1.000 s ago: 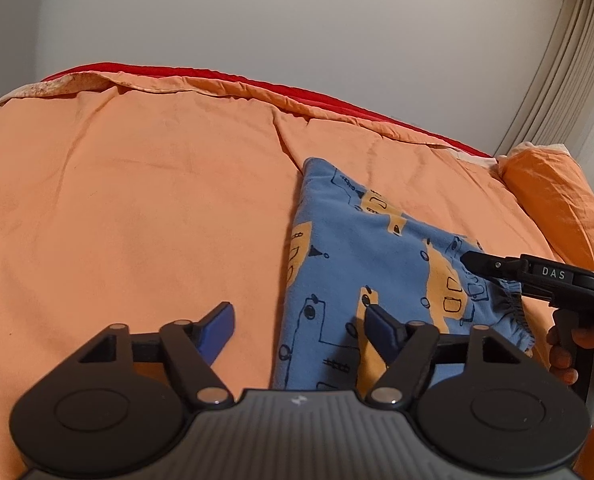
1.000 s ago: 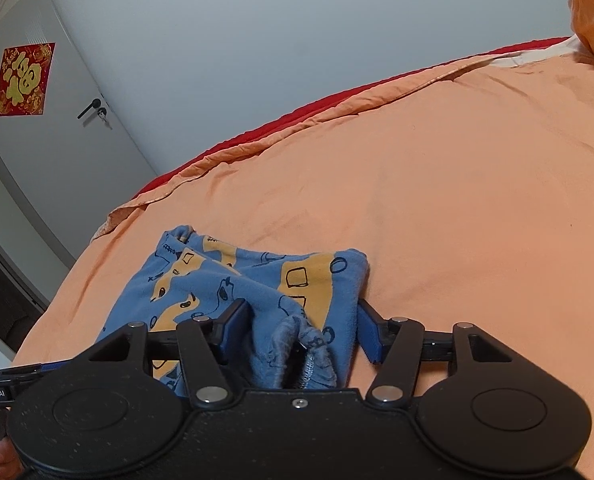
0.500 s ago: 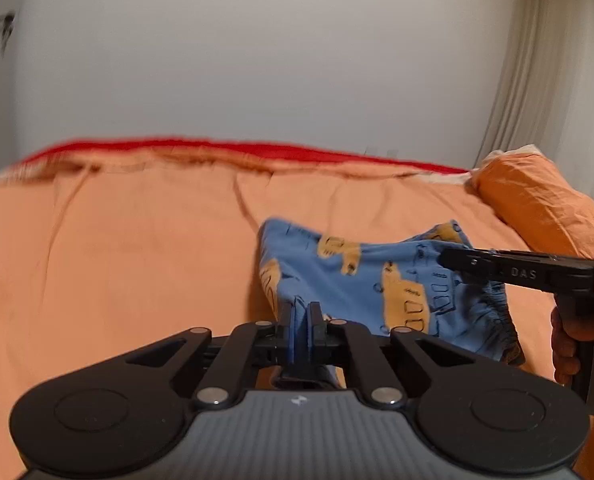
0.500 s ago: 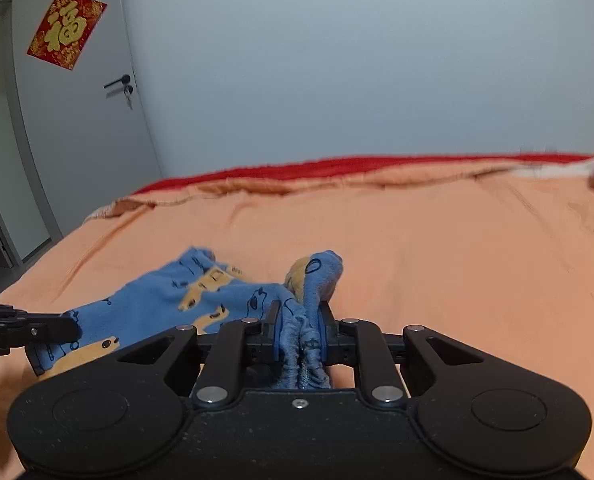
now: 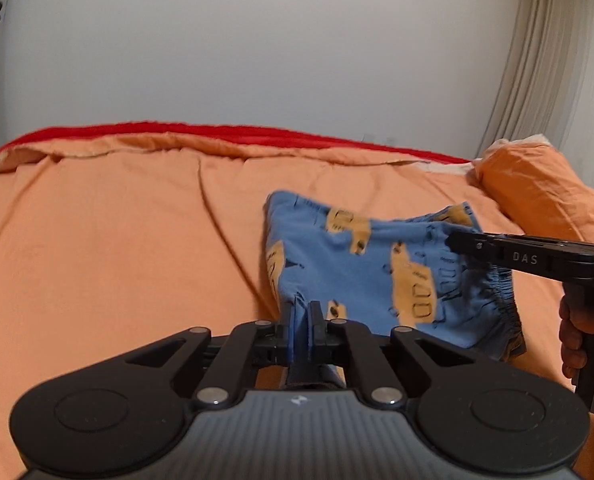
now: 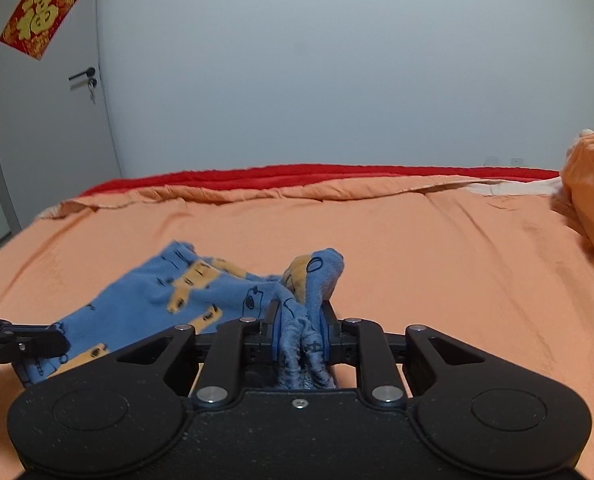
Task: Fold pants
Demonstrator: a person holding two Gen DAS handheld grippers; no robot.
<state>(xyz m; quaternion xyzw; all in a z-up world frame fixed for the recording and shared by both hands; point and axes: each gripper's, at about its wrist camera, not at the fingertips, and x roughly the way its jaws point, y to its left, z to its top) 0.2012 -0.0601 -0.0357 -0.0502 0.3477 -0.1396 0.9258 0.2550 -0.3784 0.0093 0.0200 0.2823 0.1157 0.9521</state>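
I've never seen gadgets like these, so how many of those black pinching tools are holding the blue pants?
2. The left tool pinches the pants at their near edge; the right tool clamps the bunched elastic waistband. Both are shut on the fabric, above the orange bedcover.

The left gripper is closed on a fold of the pants. The right gripper is clamped on the bunched waistband, its handle held by a hand.

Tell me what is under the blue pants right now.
The orange bedspread lies under the blue pants, showing around them on every side. The left gripper and right gripper each clamp an edge. Anything directly beneath the fabric is covered.
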